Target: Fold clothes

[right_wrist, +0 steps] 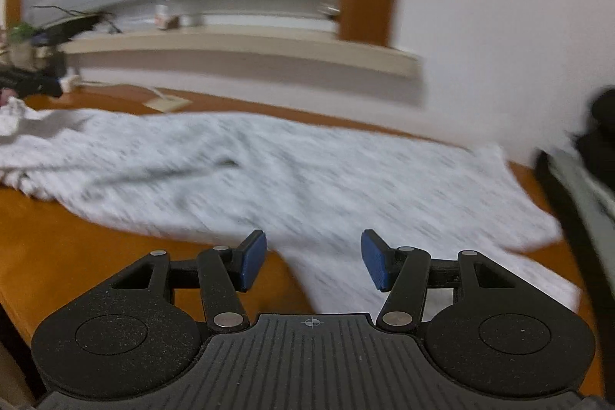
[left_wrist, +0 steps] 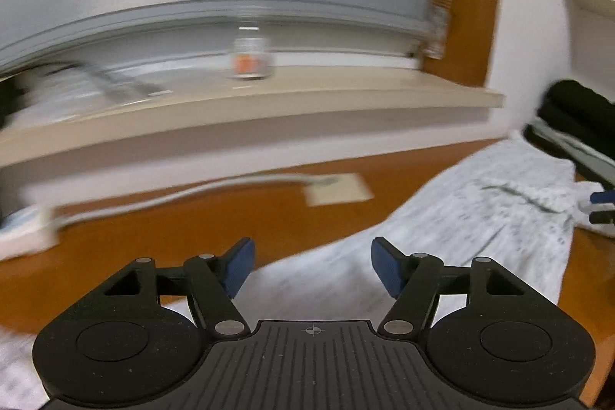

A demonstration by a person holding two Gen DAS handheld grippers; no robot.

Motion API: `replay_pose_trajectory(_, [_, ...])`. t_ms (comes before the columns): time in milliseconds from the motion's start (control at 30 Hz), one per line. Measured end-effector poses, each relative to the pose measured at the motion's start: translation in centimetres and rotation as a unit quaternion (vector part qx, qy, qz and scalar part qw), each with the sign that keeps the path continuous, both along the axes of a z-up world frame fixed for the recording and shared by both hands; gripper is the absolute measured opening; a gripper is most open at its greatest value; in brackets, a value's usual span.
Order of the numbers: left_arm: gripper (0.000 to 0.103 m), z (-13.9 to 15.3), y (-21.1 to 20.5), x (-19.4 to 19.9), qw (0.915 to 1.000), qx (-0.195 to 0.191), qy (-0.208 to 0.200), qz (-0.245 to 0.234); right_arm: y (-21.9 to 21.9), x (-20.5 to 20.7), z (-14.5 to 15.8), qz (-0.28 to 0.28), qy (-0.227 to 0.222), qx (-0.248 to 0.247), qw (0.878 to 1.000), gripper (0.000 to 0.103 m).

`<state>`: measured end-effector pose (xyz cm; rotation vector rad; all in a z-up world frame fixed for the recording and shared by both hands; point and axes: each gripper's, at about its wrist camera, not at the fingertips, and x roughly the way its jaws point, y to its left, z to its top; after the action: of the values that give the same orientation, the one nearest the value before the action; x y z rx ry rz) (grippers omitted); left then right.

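A pale grey speckled garment [right_wrist: 269,171] lies spread and wrinkled across the orange wooden table [right_wrist: 77,248]. In the right wrist view my right gripper [right_wrist: 313,252] hovers open over the garment's near edge, with nothing pressed between its blue pads [right_wrist: 253,258]. In the left wrist view the same garment [left_wrist: 480,218] runs from the lower middle up to the right. My left gripper [left_wrist: 313,256] stands open above its edge, its blue pads [left_wrist: 242,266] wide apart and holding nothing. Both views are blurred.
A beige window sill [left_wrist: 269,102] with a small jar [left_wrist: 250,58] runs behind the table, below grey blinds. A white cable and a flat beige card [left_wrist: 338,189] lie on the wood. A dark bag [right_wrist: 599,141] sits at the right; a potted plant [right_wrist: 23,37] stands at the far left.
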<state>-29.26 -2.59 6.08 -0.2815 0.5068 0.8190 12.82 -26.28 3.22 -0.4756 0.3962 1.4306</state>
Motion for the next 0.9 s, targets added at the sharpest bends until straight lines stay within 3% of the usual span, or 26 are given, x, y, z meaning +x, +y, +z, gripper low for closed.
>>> replay_pose_trajectory(133, [0.073, -1.4, 1.4, 5.8, 0.9991, 0.001, 0.003, -0.043, -3.2, 2.5, -1.2, -0.036, 0.008, -0.016, 0.999, 0.055])
replay_pose_trajectory(233, [0.073, -3.1, 1.7, 7.8, 0.9982, 0.005, 0.015, -0.057, -5.1, 3.7, -2.2, -0.049, 0.025, -0.024, 0.998, 0.055])
replay_pose_trajectory(333, [0.072, -4.9, 2.0, 7.6, 0.9971, -0.007, 0.045, -0.061, -6.1, 4.2, -2.7, -0.041, 0.065, -0.014, 0.997, 0.055])
replay_pose_trajectory(367, [0.072, -4.8, 2.3, 7.0, 0.9976, -0.015, 0.031, -0.06, -6.4, 4.1, -2.8, -0.041, 0.074, -0.012, 0.996, 0.055])
replay_pose_trajectory(433, [0.072, -4.8, 2.7, 5.9, 0.9975, -0.028, 0.008, -0.064, -6.4, 3.7, -2.9, -0.049, 0.054, -0.013, 0.997, 0.055])
replay_pose_trajectory(533, [0.071, -5.2, 3.3, 5.3, 0.9964, -0.047, 0.007, -0.07, -6.2, 3.9, -2.9, -0.055, 0.049, -0.013, 0.997, 0.056])
replay_pose_trajectory(767, [0.071, -5.0, 2.8, 4.2, 0.9947, -0.04, 0.021, -0.093, -7.0, 4.7, -3.0, -0.066, 0.04, -0.01, 0.997, 0.055])
replay_pose_trajectory(867, [0.071, -4.9, 2.9, 3.9, 0.9949, -0.044, 0.015, -0.09, -7.4, 5.1, -3.3, -0.063, 0.042, 0.001, 0.997, 0.047])
replay_pose_trajectory(900, [0.072, -4.8, 2.9, 3.9, 0.9949, -0.043, 0.017, -0.089, -7.4, 5.2, -3.2, -0.065, 0.038, 0.001, 0.997, 0.028])
